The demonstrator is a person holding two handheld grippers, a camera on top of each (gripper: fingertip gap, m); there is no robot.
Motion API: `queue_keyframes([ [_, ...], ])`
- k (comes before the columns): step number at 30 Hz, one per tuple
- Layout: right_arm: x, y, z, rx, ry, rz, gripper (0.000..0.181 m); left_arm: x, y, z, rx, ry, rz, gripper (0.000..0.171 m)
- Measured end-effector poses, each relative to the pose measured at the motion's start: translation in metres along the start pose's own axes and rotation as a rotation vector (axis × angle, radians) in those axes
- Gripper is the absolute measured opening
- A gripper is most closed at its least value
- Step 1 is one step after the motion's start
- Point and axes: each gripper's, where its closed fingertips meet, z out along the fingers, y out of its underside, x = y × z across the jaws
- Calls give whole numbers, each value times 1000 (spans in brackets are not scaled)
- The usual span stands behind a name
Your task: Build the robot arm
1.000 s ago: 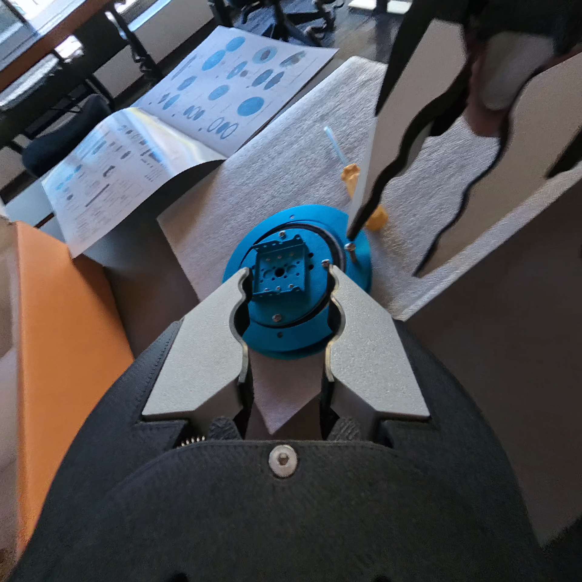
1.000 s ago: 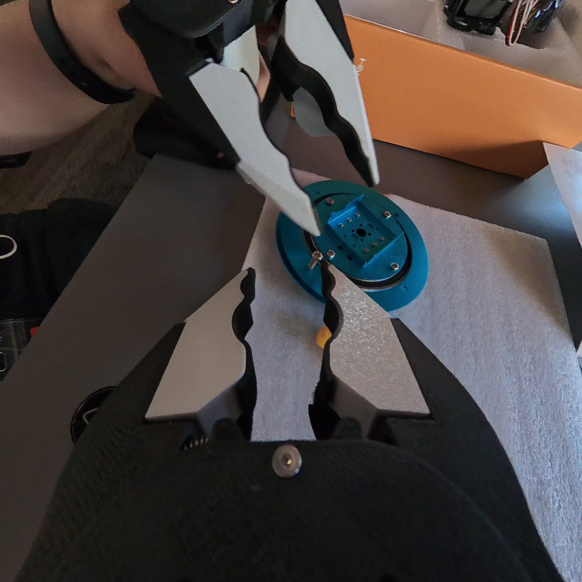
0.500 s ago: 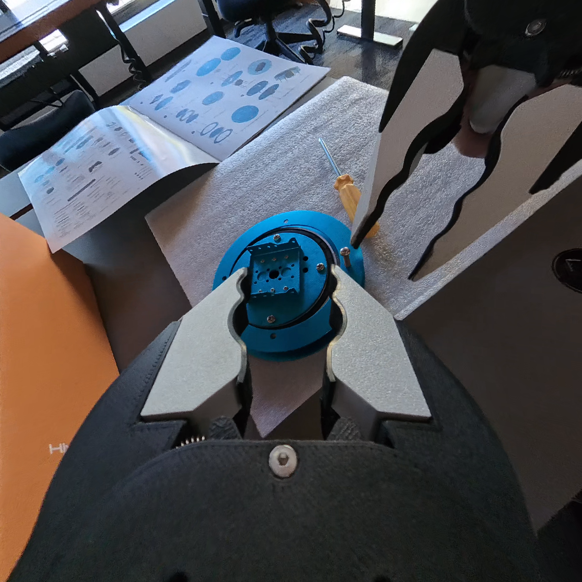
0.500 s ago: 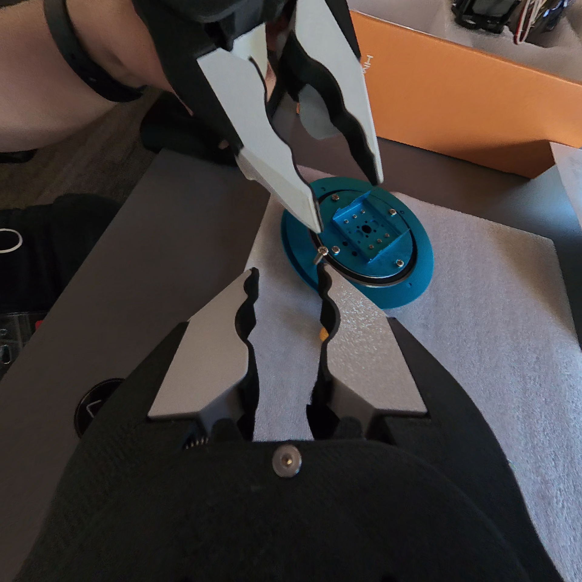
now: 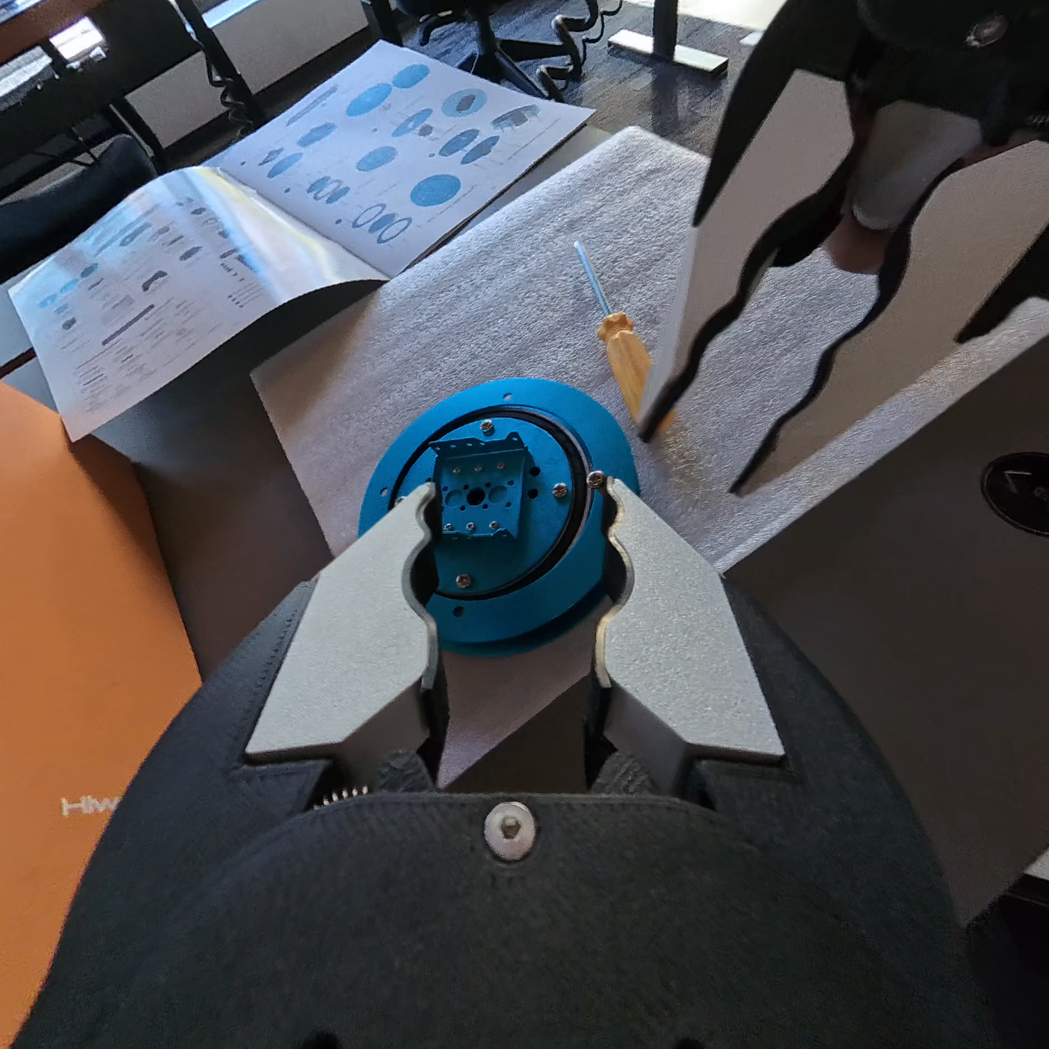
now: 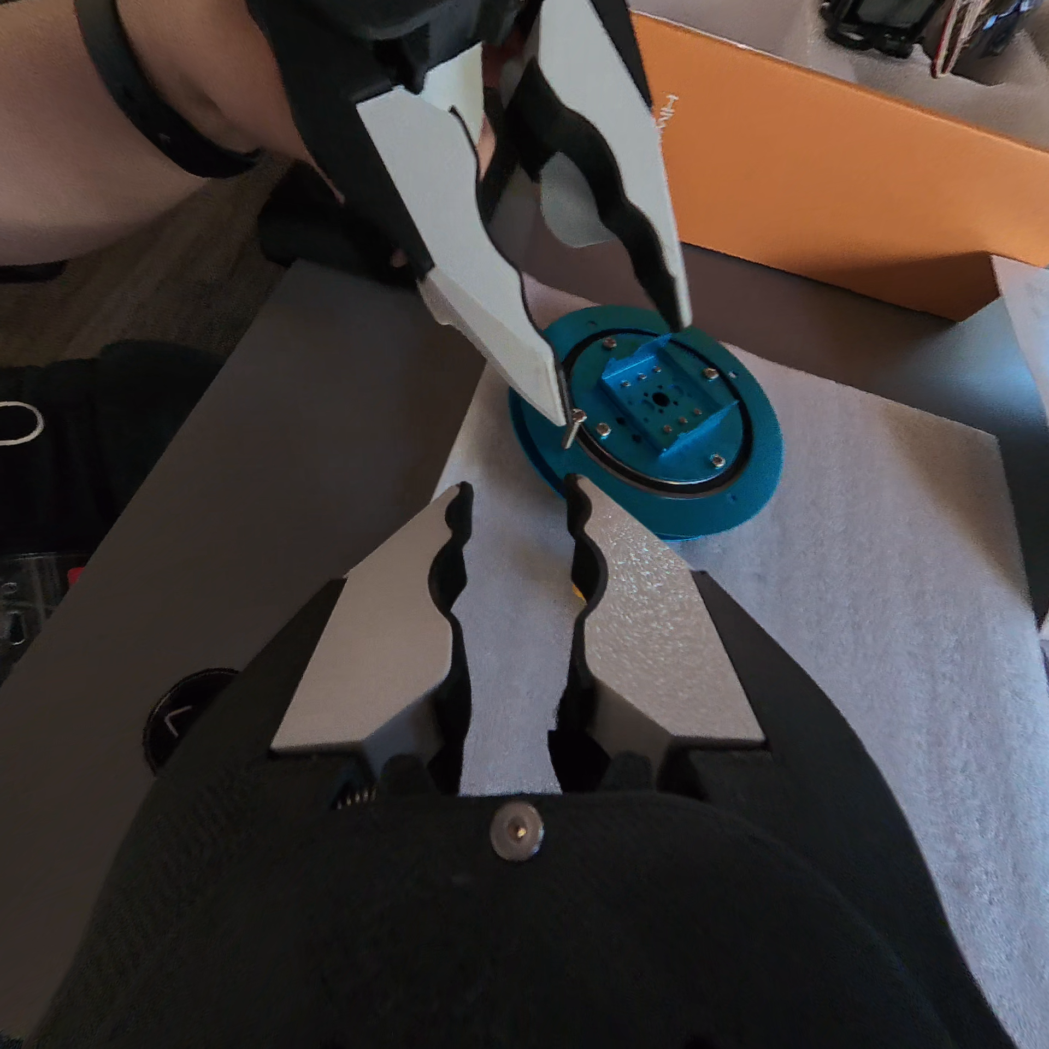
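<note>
the blue round plate (image 5: 499, 601) lies on a grey foam sheet (image 5: 488, 306), and everything here is placed from that plate. the left gripper (image 5: 517, 492) hangs over the plate with its fingers spread, one tip on each side of the raised blue bracket (image 5: 479, 499) at the plate's middle. its right fingertip sits just beside a small silver screw (image 5: 594, 479) standing at the plate's black ring; whether it touches the screw is hard to say.

the right gripper (image 6: 517, 488) hovers off the plate's edge, fingers apart and holding nothing, its tips just short of the plate's rim. a yellow-handled screwdriver (image 5: 621, 346) lies on the foam just beyond the plate. an open booklet (image 5: 272, 227) rests farther behind the plate, and an orange box (image 5: 74, 596) stands well to one side of it.
</note>
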Motion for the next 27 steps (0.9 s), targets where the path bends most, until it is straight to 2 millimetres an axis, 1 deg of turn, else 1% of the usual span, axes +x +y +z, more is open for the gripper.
queue_keyframes([
  [3, 7, -6, 2, 18, 19, 13, 44, 18, -14, -1, 62, 86, -6, 52],
  [5, 8, -9, 7, 11, 18, 1, 45, 22, -17, 1, 59, 100, -5, 53],
  [8, 7, -12, 11, 5, 11, -22, 45, 12, -16, -2, 49, 55, 2, 48],
  [10, 7, -14, 13, 5, -1, -32, 45, 5, -13, -4, 40, 37, -10, 48],
  [13, 4, -15, 19, 1, -32, -38, 47, 2, -5, -2, 12, 27, -6, 49],
  [15, 3, -12, 21, -19, -36, -42, 47, 4, -3, 2, 6, 34, -6, 50],
  [18, 2, -11, 19, -16, -33, -38, 47, 5, -3, 6, 7, 39, -10, 51],
  [21, 1, -9, 17, -19, -23, -32, 49, 3, -2, 5, -1, 29, -18, 52],
  [23, -1, -8, 13, -24, -22, -29, 47, -6, 1, 1, -8, -22, -15, 43],
  [24, -3, -6, 11, -27, -28, -27, 43, -10, 2, -2, -6, -42, -15, 43],
  [25, -3, -5, 9, -27, -27, -29, 40, -9, 1, -4, 2, -32, -23, 45],
  [27, 3, -7, 7, -12, 0, -24, 41, 1, -6, -6, 38, 29, -50, 47],
])
